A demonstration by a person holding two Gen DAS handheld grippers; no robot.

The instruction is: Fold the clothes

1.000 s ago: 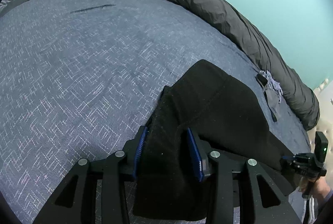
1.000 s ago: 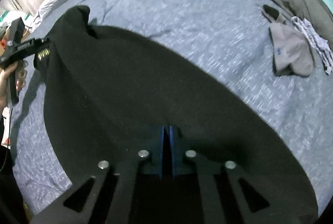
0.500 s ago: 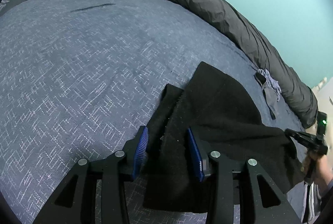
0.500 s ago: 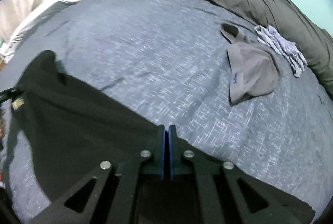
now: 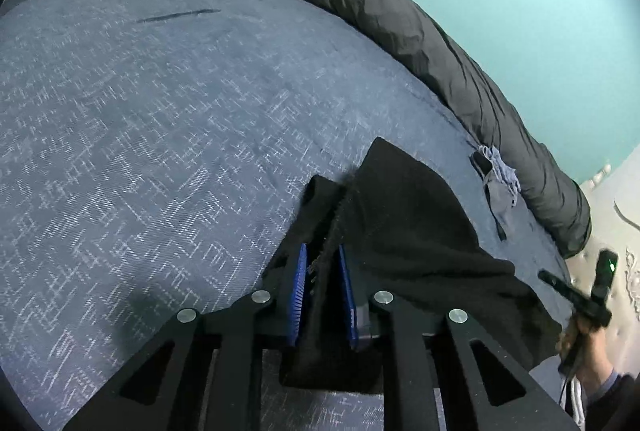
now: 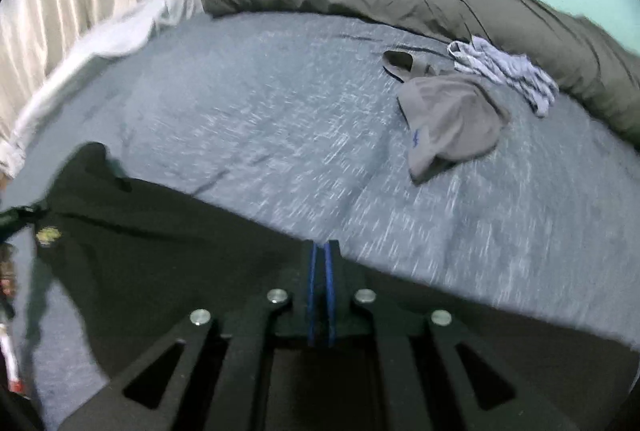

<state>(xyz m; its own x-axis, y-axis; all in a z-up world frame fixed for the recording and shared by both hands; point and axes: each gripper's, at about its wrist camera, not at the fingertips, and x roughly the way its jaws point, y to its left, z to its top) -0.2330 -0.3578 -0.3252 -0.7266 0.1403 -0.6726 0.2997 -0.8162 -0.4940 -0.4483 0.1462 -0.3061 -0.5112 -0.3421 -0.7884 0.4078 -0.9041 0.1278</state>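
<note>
In the left wrist view, our left gripper [image 5: 323,273] has its jaws closed on a bunched edge of the black garment [image 5: 412,231], which spreads ahead and to the right of the jaws across the blue bed [image 5: 160,135]. Far right, a hand [image 5: 588,335] holds the other gripper. A grey rolled duvet [image 5: 440,71] lies beyond. In the right wrist view, our right gripper [image 6: 320,259] has its jaws pinched shut on the black garment [image 6: 160,263], which stretches left of the jaws. Ahead and right lie a grey cloth [image 6: 452,119] and a striped cloth [image 6: 504,71], touching.
</note>
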